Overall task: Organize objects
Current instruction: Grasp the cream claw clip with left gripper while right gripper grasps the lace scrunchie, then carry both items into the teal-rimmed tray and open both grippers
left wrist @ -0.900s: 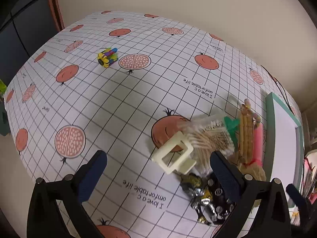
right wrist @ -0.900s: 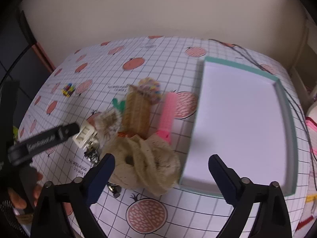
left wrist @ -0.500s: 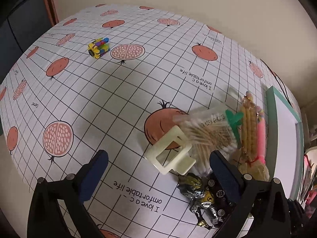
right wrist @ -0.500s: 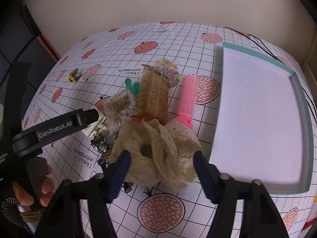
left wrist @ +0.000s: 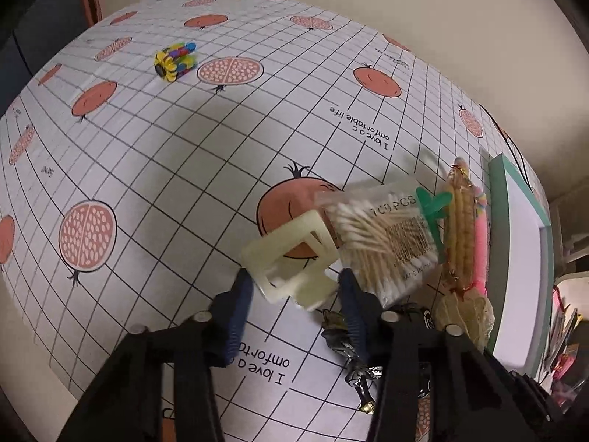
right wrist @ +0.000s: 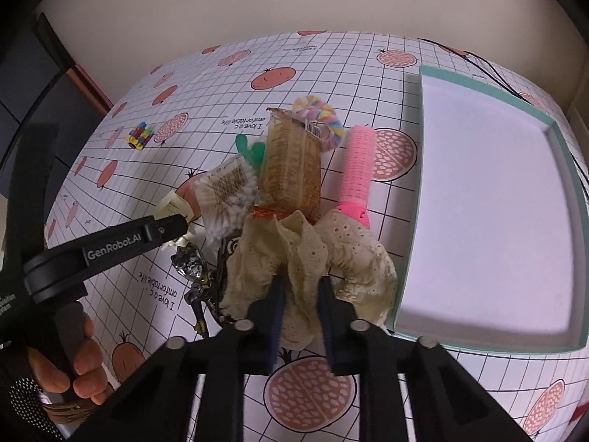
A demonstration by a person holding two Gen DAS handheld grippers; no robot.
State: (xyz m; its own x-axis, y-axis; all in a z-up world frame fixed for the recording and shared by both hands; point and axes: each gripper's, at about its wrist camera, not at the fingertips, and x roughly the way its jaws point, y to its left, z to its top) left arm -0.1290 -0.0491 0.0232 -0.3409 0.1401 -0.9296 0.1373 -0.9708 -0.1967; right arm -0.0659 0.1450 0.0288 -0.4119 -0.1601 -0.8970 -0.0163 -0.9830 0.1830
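Right wrist view: the right gripper [right wrist: 299, 313] is pinching a fold of the cream lace scrunchie [right wrist: 309, 254] between its blue fingers [right wrist: 277, 313], with the fabric bunching up between them. The scrunchie is lying at the near end of the clutter, just beside the near-left corner of the teal box [right wrist: 574, 199], whose white inside is showing nothing in it. Farther from the scrunchie, the pink hair roller [right wrist: 357, 169] is lying alongside the box's left wall, with the wrapped snack bar [right wrist: 291, 169] next to it and the pastel hair tie [right wrist: 320, 114] and a green clip [right wrist: 250, 151] beyond.

In the left wrist view, the left gripper [left wrist: 294, 294] is closing its fingers [left wrist: 239, 302] around the cream hair claw clip [left wrist: 291, 258] (contact looks likely, though blur makes a firm grip hard to confirm). The bag of cotton swabs [left wrist: 383, 239] is touching the clip on the side toward the box, and a foil-wrapped item [left wrist: 353, 361] is lying nearer the camera. A colourful beaded toy [left wrist: 175, 60] is sitting well apart, far across the desk [left wrist: 147, 154].

Judging by the bare box, sorting is only beginning; nearly everything is waiting on the desk.
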